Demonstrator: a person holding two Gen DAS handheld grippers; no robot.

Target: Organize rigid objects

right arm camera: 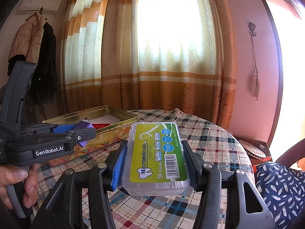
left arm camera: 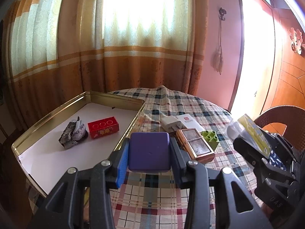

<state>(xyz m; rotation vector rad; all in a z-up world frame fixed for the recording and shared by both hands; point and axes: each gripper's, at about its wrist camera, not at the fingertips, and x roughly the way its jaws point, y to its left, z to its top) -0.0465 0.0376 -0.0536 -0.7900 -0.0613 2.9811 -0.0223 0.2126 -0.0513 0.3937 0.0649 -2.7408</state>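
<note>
My left gripper (left arm camera: 149, 152) is shut on a purple square block (left arm camera: 149, 150), held above the checked tablecloth just right of the gold tin tray (left arm camera: 57, 110). In the tray lie a grey rock (left arm camera: 73, 133) and a red brick (left arm camera: 103, 126). My right gripper (right arm camera: 154, 164) is shut on a clear floss-pick box with a green label (right arm camera: 155, 158), held over the table. In the left wrist view that gripper (left arm camera: 247, 133) and the floss-pick box (left arm camera: 249, 131) show at the right. In the right wrist view the left gripper (right arm camera: 83, 133) with the purple block (right arm camera: 83, 127) shows at the left, beside the tin tray (right arm camera: 106, 131).
On the cloth right of the tray lie a white charger plug (left arm camera: 169, 124), a white box (left arm camera: 190, 122), a copper-framed tile (left arm camera: 195, 145) and a green brick (left arm camera: 210, 136). A curtain hangs behind the table. A hand (right arm camera: 17, 183) grips the left tool. A brown chair (left arm camera: 284, 122) stands right.
</note>
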